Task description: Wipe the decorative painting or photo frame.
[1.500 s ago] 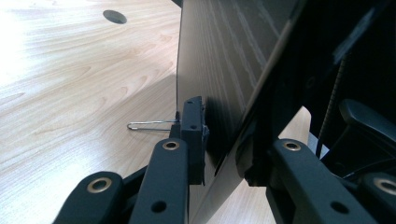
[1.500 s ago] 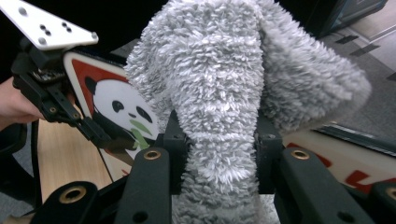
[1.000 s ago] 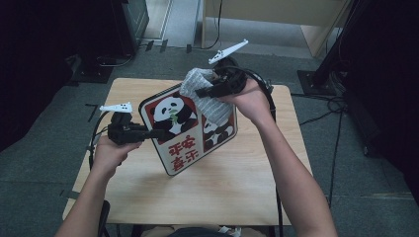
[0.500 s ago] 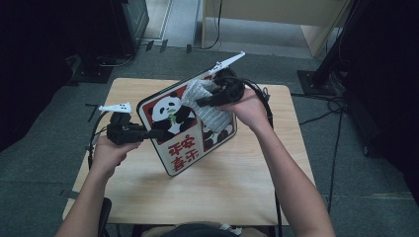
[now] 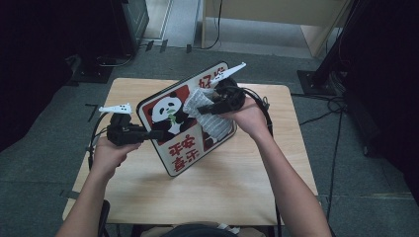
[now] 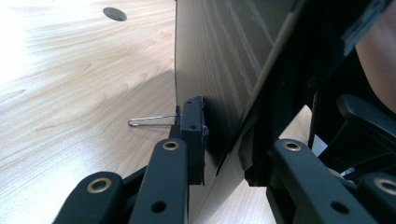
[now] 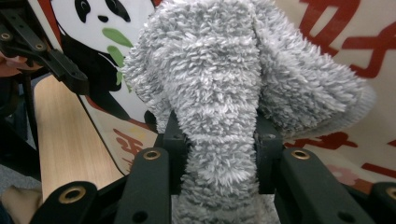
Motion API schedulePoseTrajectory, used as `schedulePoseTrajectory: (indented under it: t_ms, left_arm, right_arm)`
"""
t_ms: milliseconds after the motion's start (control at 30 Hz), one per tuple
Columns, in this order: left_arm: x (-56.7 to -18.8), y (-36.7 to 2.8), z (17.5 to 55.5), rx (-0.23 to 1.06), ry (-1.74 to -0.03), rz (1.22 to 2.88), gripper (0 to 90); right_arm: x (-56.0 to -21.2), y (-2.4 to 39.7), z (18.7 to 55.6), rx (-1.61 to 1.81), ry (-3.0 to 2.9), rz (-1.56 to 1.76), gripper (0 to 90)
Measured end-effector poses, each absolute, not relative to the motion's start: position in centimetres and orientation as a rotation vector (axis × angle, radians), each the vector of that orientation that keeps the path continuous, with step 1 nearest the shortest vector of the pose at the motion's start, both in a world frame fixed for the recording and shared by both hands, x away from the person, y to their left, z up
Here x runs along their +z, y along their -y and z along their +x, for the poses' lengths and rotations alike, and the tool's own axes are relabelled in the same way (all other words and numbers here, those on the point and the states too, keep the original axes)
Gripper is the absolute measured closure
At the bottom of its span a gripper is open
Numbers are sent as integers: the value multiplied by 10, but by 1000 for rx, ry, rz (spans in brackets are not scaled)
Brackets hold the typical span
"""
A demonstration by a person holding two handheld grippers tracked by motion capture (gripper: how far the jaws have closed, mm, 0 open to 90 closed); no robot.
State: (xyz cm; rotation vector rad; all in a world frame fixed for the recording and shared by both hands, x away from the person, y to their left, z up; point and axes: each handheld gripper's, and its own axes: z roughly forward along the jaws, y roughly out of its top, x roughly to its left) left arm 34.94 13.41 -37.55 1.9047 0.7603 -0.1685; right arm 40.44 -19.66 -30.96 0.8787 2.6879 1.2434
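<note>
A flat board (image 5: pixel 180 148) printed with a panda and red characters stands tilted on the wooden table (image 5: pixel 222 192), lower edge down. My left gripper (image 5: pixel 153 134) is shut on its left edge; in the left gripper view the board's edge (image 6: pixel 219 56) sits between the pads of that gripper (image 6: pixel 224 144). My right gripper (image 5: pixel 200 109) is shut on a grey fluffy cloth (image 5: pixel 210 118), which lies against the board's printed face beside the panda. In the right gripper view the cloth (image 7: pixel 219 84) bulges out above my right gripper (image 7: pixel 217 154), with the panda print (image 7: pixel 102 28) behind it.
A thin wire loop (image 6: pixel 149 120) sticks out from the board's back over the tabletop (image 6: pixel 70 93), which has a round hole (image 6: pixel 114 14). Black cables (image 5: pixel 264 106) trail by the right hand. Dark equipment and a stand base (image 5: pixel 316 79) stand on the floor around the table.
My right gripper has come down with the cloth along the board's face. The left gripper and the board have stayed where they were.
</note>
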Motion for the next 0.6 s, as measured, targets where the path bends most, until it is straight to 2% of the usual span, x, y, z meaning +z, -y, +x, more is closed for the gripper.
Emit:
schedulePoseTrajectory:
  t_ms: [600]
  left_arm:
    - [-376, -132, 349, -170, -738, 1897, 737]
  right_arm:
    - [-332, 207, 395, 1230, -2673, 907, 667]
